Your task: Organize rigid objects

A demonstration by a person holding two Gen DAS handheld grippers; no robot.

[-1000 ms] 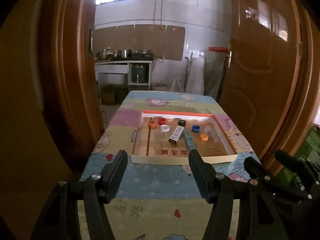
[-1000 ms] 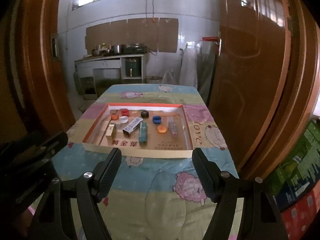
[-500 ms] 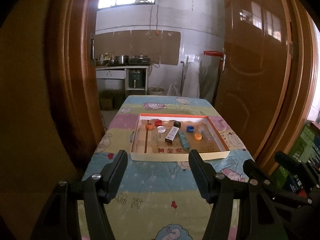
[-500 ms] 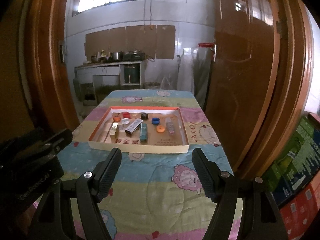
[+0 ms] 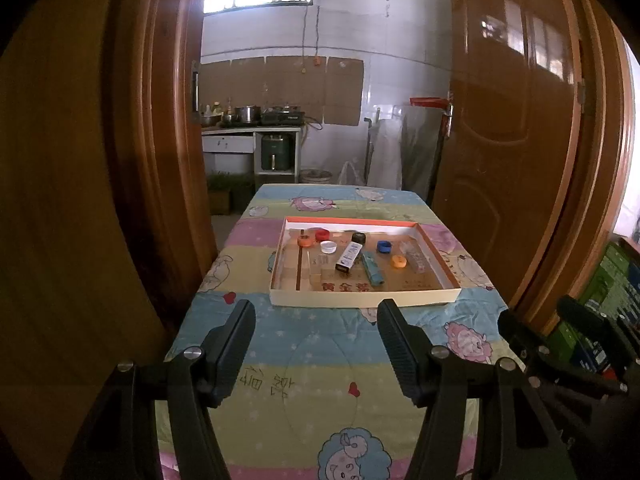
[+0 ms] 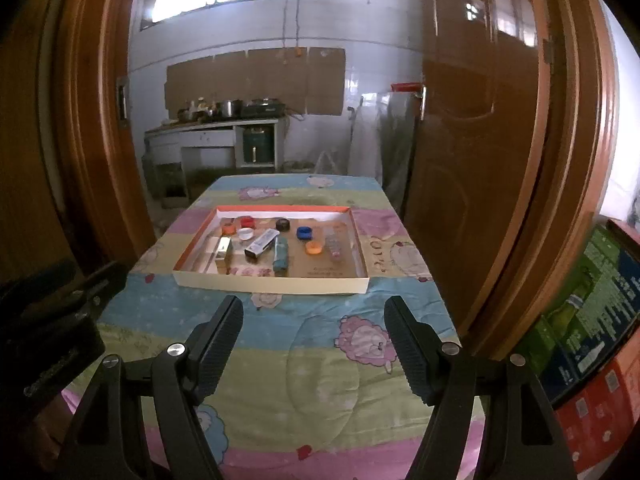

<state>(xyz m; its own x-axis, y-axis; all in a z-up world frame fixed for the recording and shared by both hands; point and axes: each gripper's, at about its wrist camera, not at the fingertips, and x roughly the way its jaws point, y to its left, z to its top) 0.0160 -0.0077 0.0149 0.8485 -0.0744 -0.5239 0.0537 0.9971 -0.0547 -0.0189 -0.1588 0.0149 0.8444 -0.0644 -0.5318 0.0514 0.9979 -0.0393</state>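
A shallow cardboard tray (image 5: pixel 360 298) (image 6: pixel 272 285) with an orange inner rim lies on the far half of a table. Inside it are several bottle caps, among them a red cap (image 5: pixel 322 234), a blue cap (image 5: pixel 383 246) and an orange cap (image 6: pixel 313 247), plus a white-and-black tube (image 5: pixel 349 256), a teal stick (image 6: pixel 281 254) and a clear vial (image 6: pixel 334 245). My left gripper (image 5: pixel 316 322) hangs open over the near part of the table, well short of the tray. My right gripper (image 6: pixel 314 320) is open too, also short of the tray and holding nothing.
A cartoon-print quilt (image 5: pixel 320 380) covers the table. Wooden doors (image 5: pixel 520 160) stand close on both sides of it. Printed cartons (image 6: pixel 592 320) are stacked at the right. A kitchen counter (image 6: pixel 212 128) with pots stands against the far wall.
Both grippers have pulled back from the tray, which now looks smaller and farther off, and more of the quilt shows in front. Both stay open and hold nothing.
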